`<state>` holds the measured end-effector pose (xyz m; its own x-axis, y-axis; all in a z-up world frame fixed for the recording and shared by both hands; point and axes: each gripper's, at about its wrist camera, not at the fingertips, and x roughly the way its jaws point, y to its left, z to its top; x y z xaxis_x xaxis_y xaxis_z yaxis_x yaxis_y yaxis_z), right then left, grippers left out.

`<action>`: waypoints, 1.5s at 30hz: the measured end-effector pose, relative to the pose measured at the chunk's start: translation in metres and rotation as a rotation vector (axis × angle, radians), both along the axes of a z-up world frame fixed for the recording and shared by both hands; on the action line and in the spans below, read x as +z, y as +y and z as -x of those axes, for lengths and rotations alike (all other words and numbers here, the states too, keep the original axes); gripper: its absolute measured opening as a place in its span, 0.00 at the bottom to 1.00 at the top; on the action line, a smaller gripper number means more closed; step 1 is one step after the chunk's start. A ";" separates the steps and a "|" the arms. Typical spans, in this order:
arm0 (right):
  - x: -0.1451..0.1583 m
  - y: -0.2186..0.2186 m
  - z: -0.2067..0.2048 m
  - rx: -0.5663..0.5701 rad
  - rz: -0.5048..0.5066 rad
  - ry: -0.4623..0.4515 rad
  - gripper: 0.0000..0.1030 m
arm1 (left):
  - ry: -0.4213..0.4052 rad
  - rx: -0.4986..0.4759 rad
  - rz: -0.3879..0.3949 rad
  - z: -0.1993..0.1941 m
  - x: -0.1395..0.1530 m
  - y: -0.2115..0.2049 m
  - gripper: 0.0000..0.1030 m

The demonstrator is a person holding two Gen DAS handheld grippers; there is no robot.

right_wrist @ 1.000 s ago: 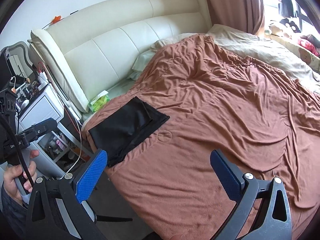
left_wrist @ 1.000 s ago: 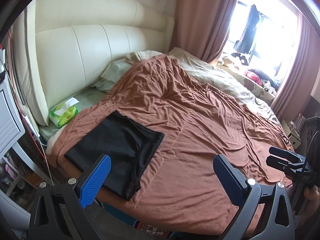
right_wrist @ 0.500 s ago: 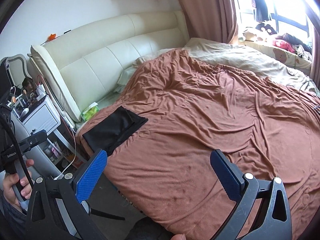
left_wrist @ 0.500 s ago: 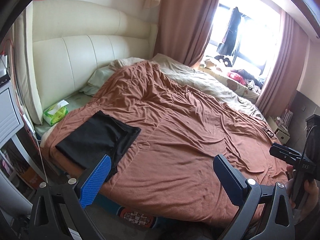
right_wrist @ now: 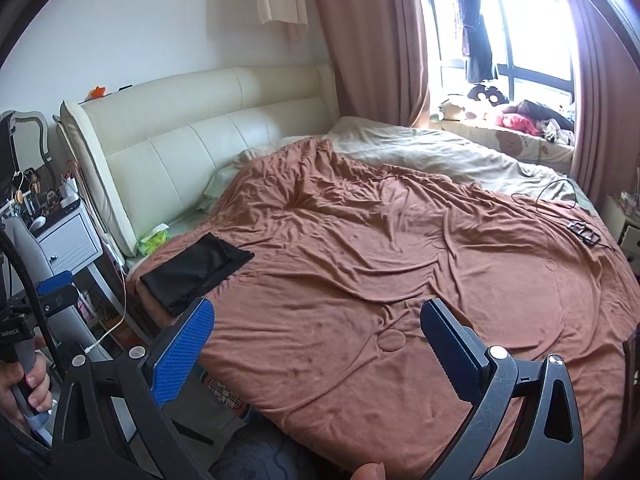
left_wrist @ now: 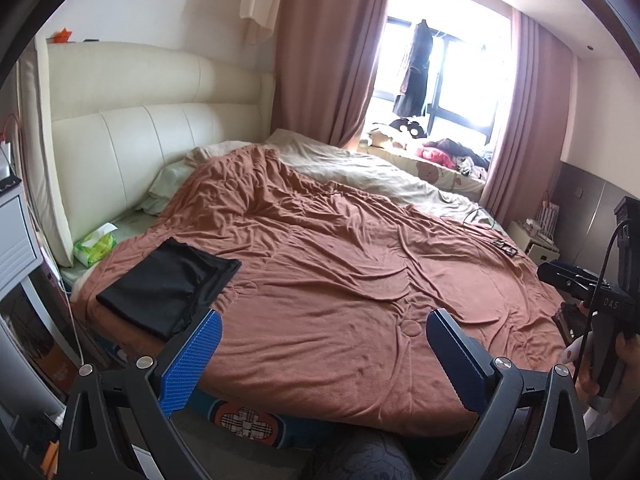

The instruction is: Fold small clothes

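The folded black garment (left_wrist: 168,284) lies on the brown blanket (left_wrist: 360,280) near the headboard (left_wrist: 152,148), up-left of both empty, spread grippers, nearer the left gripper (left_wrist: 320,344) than the right gripper (right_wrist: 316,332).

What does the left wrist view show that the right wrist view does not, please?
Only the left wrist view shows the right hand-held gripper from outside, at its right edge. Only the right wrist view shows the white nightstand with its cluttered top. Both show the folded black garment on the brown blanket, the green tissue pack and the cream headboard.
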<state>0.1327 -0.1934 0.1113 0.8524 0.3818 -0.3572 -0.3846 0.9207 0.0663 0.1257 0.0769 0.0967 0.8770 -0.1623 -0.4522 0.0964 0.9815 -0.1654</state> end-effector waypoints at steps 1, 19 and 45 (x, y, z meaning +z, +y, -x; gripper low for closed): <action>-0.002 -0.002 0.005 0.001 -0.001 -0.001 1.00 | -0.011 0.002 0.001 0.006 0.000 -0.004 1.00; -0.043 -0.046 0.074 -0.049 -0.020 -0.012 1.00 | -0.051 -0.014 -0.017 0.075 -0.045 -0.029 1.00; -0.107 -0.051 0.121 -0.101 -0.037 -0.020 1.00 | -0.058 -0.004 -0.103 0.125 -0.100 -0.040 1.00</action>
